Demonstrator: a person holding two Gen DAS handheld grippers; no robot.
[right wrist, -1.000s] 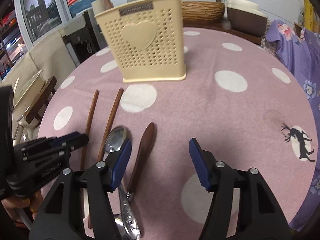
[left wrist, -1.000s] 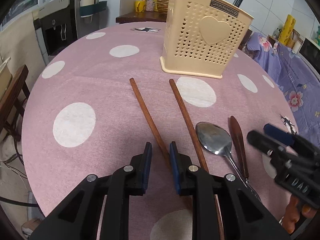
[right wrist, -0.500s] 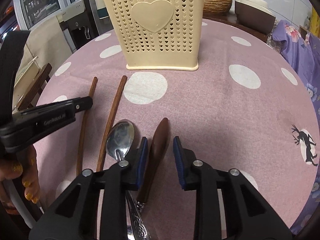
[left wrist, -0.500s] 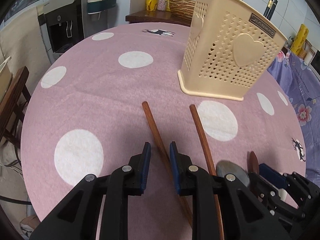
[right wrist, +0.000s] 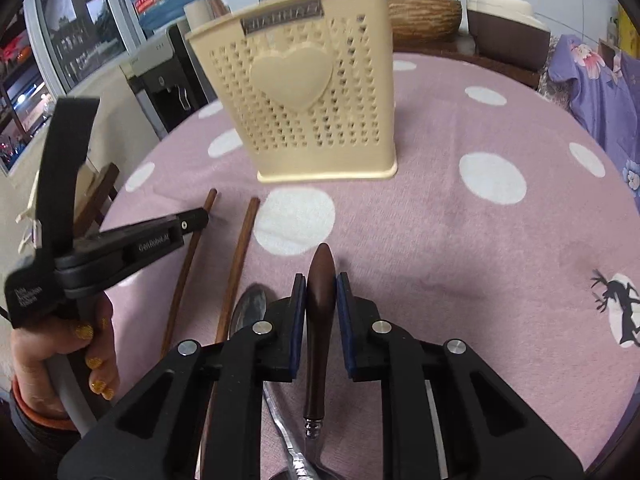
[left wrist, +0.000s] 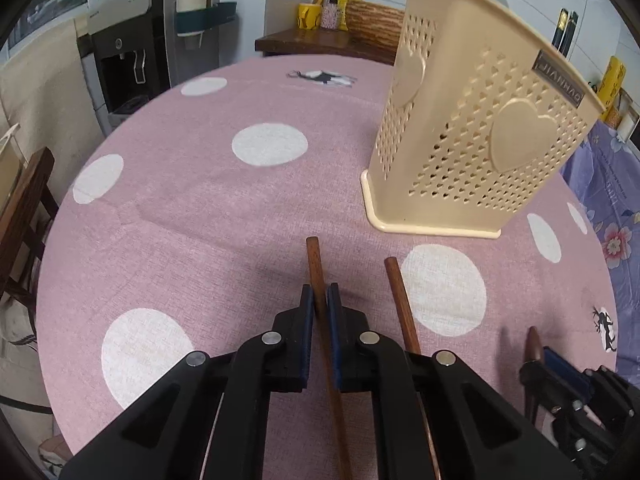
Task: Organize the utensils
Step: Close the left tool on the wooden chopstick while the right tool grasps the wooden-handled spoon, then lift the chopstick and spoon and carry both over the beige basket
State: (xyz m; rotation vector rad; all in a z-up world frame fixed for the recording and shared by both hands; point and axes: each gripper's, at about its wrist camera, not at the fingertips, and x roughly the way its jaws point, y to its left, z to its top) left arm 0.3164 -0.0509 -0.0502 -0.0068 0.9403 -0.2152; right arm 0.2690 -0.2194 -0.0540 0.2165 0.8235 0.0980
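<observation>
Left gripper is pinched tight on one chopstick, with the pads squeezing it near the far end, so most of the stick trails back under the tool. Right gripper has its pads on either side of a dark brown wooden handle, looks clamped on it, with a metal collar showing at the near end. I'd guess it's a knife or similar, but the business end is hidden under the gripper.

Second chopstick lies on the cloth just beside the held one. A metal spoon sits right next to the brown handle, touching or nearly so.

What I'd worry about: the chopstick is gripped way off its middle, so when it's lifted it could pivot in the pads and droop, then catch the rim of the beige holder instead of dropping in. On the other side, lifting the handle might drag the spoon along since they're so close. And both tools heading for the same holder at once could bump each other.

Pose-wise, both grippers are low over the pink dotted tablecloth, pointing toward the holder, which stands upright further back. From the right camera you can see the person's left hand wrapped around the left tool's grip.
</observation>
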